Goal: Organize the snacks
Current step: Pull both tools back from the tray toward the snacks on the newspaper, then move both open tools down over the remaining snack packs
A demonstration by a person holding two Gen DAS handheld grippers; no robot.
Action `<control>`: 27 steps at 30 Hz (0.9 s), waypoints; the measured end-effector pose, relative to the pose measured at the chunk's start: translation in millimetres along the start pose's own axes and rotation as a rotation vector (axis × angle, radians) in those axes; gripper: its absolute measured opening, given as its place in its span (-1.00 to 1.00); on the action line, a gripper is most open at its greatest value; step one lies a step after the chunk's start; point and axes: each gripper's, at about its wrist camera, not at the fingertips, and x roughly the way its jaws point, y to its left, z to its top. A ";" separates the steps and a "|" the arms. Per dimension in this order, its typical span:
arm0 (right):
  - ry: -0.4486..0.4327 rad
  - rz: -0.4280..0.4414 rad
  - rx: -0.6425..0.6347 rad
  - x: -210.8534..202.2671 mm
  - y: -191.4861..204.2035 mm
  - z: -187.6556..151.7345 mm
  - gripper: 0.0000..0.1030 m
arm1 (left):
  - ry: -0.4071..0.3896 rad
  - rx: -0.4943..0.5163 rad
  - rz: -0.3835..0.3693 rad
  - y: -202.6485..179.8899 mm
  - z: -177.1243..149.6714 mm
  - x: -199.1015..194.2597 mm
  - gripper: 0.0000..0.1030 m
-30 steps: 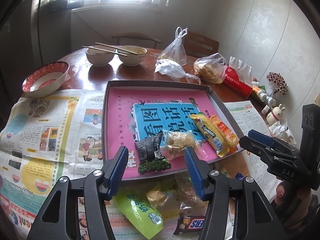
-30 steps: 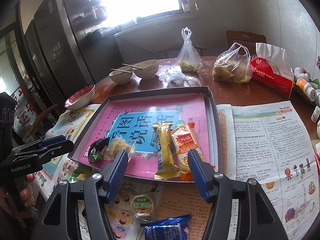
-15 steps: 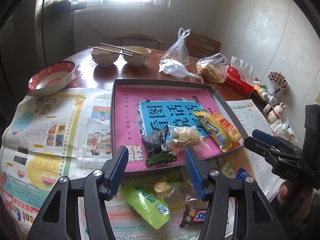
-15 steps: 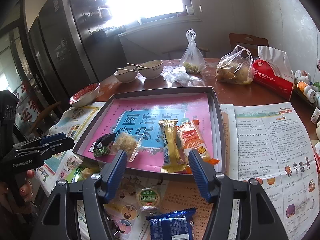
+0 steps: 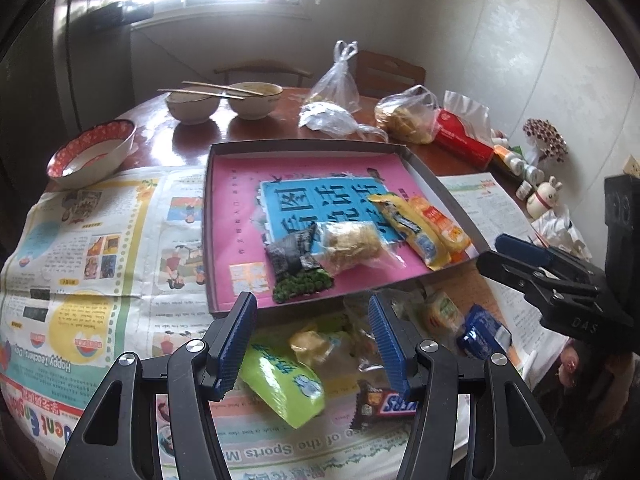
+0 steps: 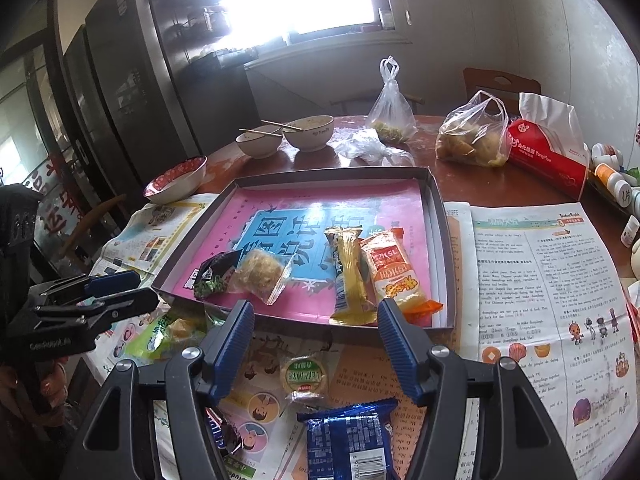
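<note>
Four snack packets lie in the shallow tray (image 6: pixel 438 216): a dark packet (image 6: pixel 212 276), clear bag (image 6: pixel 260 276), yellow bar (image 6: pixel 350 276) and orange packet (image 6: pixel 394 272). More snacks sit on newspaper (image 6: pixel 540 280) before it. Left gripper (image 5: pixel 312 340) and right gripper (image 6: pixel 316 344) hover, jaws apart, empty.

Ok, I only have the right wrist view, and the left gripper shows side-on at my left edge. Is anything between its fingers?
Observer: No. The left gripper is open with nothing pinched, and it hovers just in front of the box.
Operator: What lies under it?
Observer: A green pouch, flat on the newspaper between the fingers.
Operator: Anything else close by?
Observer: A chocolate bar, label up, partly behind the finger on the right of that picture.
</note>
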 end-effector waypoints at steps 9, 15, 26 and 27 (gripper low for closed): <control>-0.002 0.003 -0.008 -5.3 3.5 -3.6 0.24 | 0.028 0.022 -0.038 -18.7 -9.9 0.1 0.17; -0.003 -0.001 -0.014 -9.1 3.6 -8.4 0.24 | 0.041 0.055 -0.057 -33.0 -21.4 -6.1 0.17; 0.006 0.013 -0.031 -9.9 8.9 -13.8 0.24 | 0.098 0.085 -0.071 -50.9 -42.9 -0.9 0.17; 0.011 0.016 -0.032 -9.2 9.0 -14.5 0.24 | 0.095 0.080 -0.063 -48.1 -42.1 -1.2 0.17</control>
